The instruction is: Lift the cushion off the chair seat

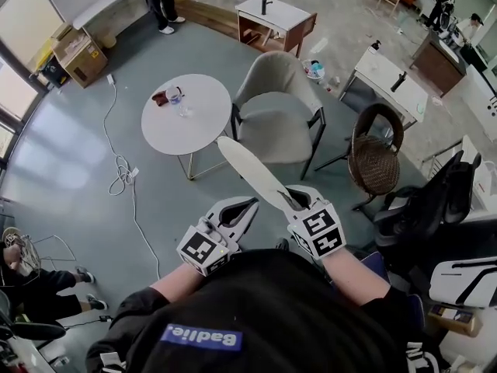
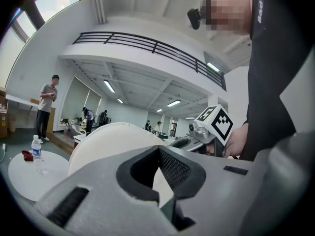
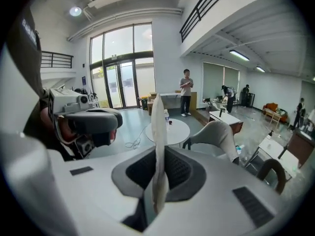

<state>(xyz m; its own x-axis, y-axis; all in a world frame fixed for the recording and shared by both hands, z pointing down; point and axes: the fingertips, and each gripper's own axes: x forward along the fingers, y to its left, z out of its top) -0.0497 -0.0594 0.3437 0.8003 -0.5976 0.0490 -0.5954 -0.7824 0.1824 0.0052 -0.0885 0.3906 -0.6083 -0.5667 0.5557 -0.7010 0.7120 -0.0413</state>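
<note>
The flat cream cushion (image 1: 250, 171) is off the grey chair (image 1: 273, 123) and hangs edge-on in the air in front of me, slanting toward the round table. My right gripper (image 1: 291, 202) is shut on its near edge; in the right gripper view the cushion (image 3: 157, 127) stands upright, pinched between the pads (image 3: 156, 191). The chair (image 3: 221, 132) stands behind, its seat bare. My left gripper (image 1: 247, 207) sits just left of the cushion, apart from it, jaws together with nothing in them. In the left gripper view the cushion (image 2: 106, 139) fills the space beyond the jaws (image 2: 162, 191).
A round white table (image 1: 198, 130) with a water bottle (image 1: 175, 96) and a red item stands left of the chair. A wicker chair (image 1: 377, 158) and a black office chair (image 1: 435, 200) are to the right. A white cable (image 1: 124, 169) trails on the floor.
</note>
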